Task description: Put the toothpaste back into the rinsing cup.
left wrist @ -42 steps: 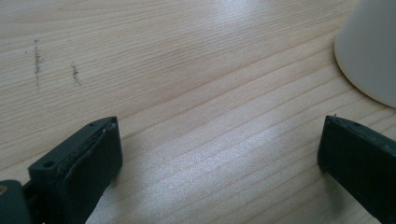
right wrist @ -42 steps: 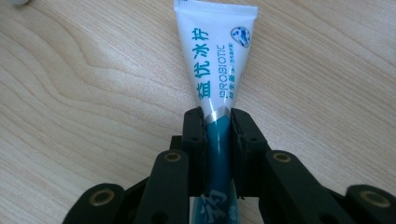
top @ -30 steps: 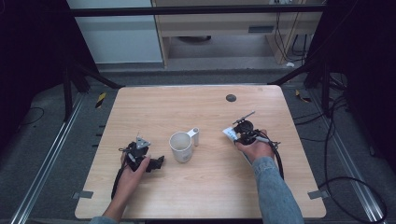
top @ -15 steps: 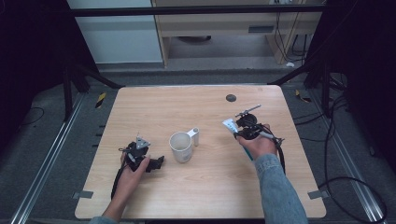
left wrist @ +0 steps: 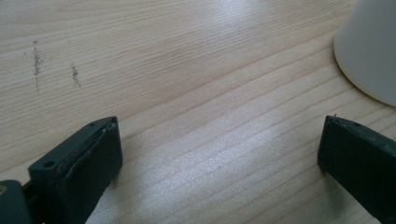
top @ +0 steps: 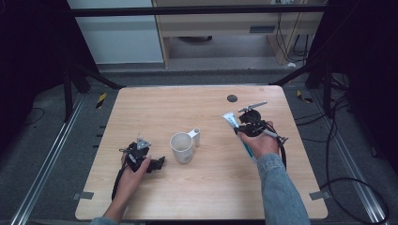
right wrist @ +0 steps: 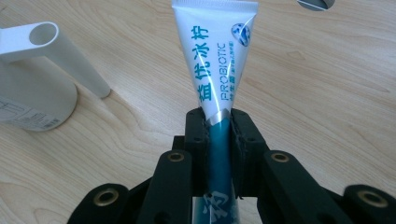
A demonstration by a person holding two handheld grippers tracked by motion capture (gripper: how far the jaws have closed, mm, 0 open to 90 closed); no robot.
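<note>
Left gripper (top: 157, 162) rests on the table (top: 197, 197) left of the mug, jaws spread wide with bare wood between them; the mug's wall sits just beyond the far jaw in the left gripper view. White mug (top: 182, 147) stands upright near table centre, its tubular handle (right wrist: 56, 46) pointing toward the right hand; a paper label on its side is too small to read. Right gripper (right wrist: 218, 126) is clamped tight on a toothpaste tube (right wrist: 215, 60), held clear of the table right of the mug, flat crimped end leading. Tube judged light, soft-walled and slick: it will dent and may slip or swing if pinched at the thin crimp. The present hold, on the fuller teal part of the body, looks the sounder place. Legible print on the tube: "PROBIOTIC" in teal capitals beside large teal Chinese characters, plus a small blue round emblem near the crimp.
</note>
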